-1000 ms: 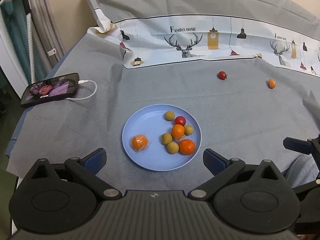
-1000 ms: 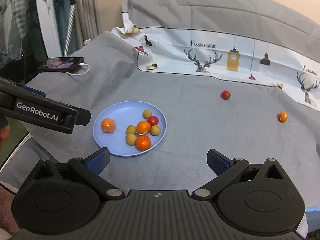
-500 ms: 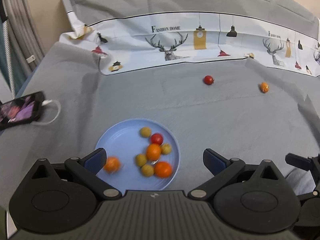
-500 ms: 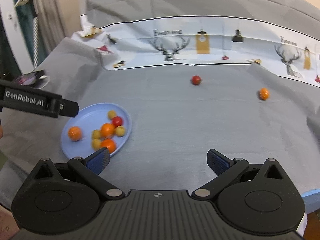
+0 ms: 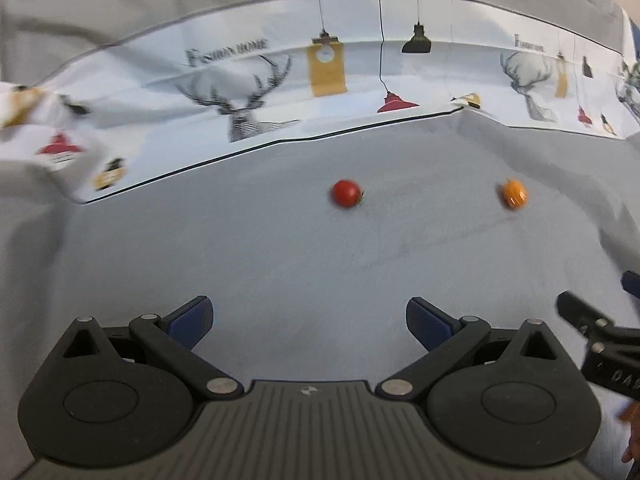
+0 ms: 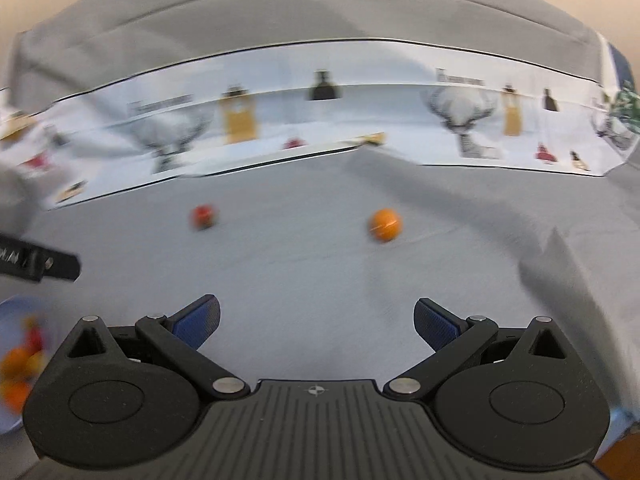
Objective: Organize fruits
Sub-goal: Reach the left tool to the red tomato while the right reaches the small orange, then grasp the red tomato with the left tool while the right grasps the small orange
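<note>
A grey cloth [image 5: 240, 264] covers the worktop, creased toward the right side. A red fruit [image 5: 346, 193] and an orange fruit [image 5: 514, 195] lie directly on it, well apart from each other. Behind them runs a white printed band [image 5: 280, 92] with deer and lamps. At the right wrist view's left edge, a blue plate [image 6: 12, 308] holds blurred fruit.

One red fruit [image 5: 346, 193], one orange fruit [image 5: 515, 195], one blue plate [image 6: 10, 308].
</note>
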The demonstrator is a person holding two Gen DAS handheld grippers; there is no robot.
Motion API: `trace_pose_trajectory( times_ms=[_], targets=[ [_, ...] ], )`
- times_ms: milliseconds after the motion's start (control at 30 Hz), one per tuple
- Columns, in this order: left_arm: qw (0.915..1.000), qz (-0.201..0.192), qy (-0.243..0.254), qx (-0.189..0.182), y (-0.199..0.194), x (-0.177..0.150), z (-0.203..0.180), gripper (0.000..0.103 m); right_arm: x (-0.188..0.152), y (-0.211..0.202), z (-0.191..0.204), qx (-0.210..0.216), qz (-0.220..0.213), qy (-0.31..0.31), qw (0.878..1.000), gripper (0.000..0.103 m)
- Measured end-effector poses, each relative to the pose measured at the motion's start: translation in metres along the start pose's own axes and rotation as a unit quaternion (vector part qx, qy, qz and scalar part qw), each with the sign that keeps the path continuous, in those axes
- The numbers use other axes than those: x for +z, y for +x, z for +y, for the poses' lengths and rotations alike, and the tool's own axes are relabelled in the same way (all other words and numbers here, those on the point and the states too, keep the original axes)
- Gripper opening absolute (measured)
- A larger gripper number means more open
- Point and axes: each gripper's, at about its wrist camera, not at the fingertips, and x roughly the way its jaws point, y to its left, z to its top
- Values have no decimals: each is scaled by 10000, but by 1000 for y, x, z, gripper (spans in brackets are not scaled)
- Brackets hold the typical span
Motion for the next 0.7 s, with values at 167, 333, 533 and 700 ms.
trace_pose_trajectory(
  times_ms=[167, 333, 533, 700],
  targets=[
    [9998, -180, -36, -18, 76, 47, -19, 103, 22, 89, -32, -320, 46, 183, 9993, 102],
    [9996, -81, 51, 278, 136, 81, -31, 103, 38, 163, -53, -638, 401, 459, 9961, 102],
    [9998, 158, 105, -13, 185, 92, -35, 103, 45, 212, -62, -794, 513, 416, 9947, 102],
    [10000, 38, 17, -77, 201, 84, -32, 103, 30, 220, -63, -753, -113, 487, 9959, 103]
  ],
)
